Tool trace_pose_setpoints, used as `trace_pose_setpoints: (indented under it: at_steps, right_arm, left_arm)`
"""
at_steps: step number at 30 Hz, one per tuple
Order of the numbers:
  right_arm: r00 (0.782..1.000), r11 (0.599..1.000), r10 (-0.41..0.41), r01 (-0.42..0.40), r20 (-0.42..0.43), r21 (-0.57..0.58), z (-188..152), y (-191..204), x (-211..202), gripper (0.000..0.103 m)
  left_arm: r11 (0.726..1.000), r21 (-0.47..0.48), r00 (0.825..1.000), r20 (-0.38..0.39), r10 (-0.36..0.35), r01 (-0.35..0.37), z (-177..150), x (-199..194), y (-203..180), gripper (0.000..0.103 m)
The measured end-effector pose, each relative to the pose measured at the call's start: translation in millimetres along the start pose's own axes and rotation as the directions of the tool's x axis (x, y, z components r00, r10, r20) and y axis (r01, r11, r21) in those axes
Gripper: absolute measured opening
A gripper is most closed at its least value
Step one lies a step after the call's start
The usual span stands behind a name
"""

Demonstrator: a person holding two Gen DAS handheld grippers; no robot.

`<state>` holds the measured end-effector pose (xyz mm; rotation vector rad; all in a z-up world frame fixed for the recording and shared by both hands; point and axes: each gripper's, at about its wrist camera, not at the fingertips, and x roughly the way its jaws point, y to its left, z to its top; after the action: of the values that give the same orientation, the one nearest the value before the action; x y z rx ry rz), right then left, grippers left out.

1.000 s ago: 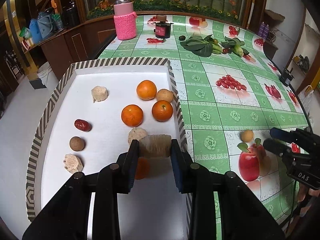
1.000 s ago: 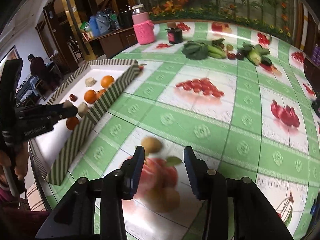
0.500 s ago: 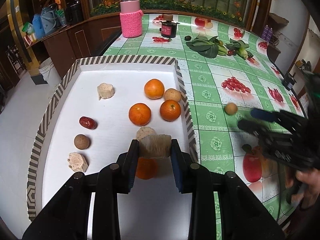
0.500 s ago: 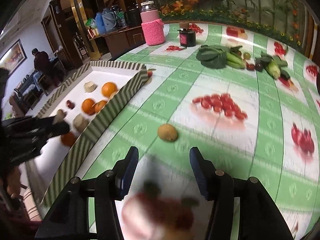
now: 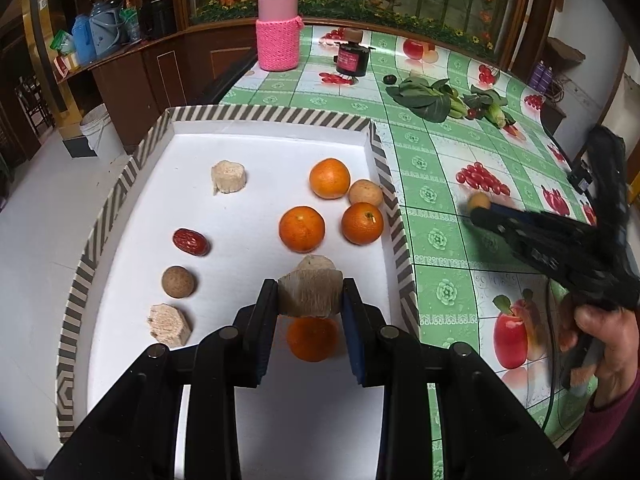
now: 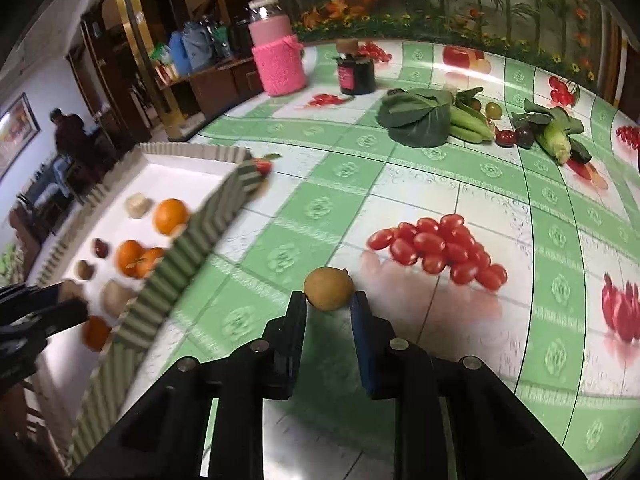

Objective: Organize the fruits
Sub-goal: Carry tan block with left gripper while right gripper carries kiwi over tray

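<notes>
With its jaws just closed on the small brown fruit (image 6: 329,288) at their tips, the right gripper (image 6: 329,305) should lift slowly; the left gripper (image 5: 310,300) pinches a pale chunk (image 5: 310,292) between its pads over the tray (image 5: 256,114).

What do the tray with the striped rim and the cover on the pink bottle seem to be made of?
The tray looks like cardboard: thin folded walls with a printed stripe pattern and a matte white floor, though foam board is possible. The cover on the pink bottle looks like knitted or crocheted yarn, from its bumpy stitched texture and soft, dull surface.
</notes>
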<state>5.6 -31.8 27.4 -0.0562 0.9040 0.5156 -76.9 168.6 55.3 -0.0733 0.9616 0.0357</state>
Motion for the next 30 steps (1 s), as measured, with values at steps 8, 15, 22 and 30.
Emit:
trace_pose_setpoints:
  at_steps: [8,15,22,30]
  right_arm:
    - [0.993,0.995,0.098,-0.096,0.065,-0.034,-16,35,-48,0.023]
    - [0.976,0.973,0.207,-0.197,0.07,-0.123,-20,85,-65,0.023]
    - [0.968,0.95,0.251,-0.244,0.009,-0.195,-28,127,-54,0.023]
    - [0.958,0.916,0.278,-0.285,-0.066,-0.283,-36,166,-40,0.023]
  left_arm:
    - [0.999,-0.018,0.999,0.014,0.034,-0.034,-8,-17,25,0.029]
    - [0.996,-0.068,0.998,-0.005,0.059,-0.06,-19,-22,52,0.029]
    - [0.993,-0.099,0.998,-0.041,0.054,-0.058,-32,-20,69,0.029]
    - [0.995,-0.097,0.996,-0.08,0.026,-0.034,-44,-10,69,0.029]
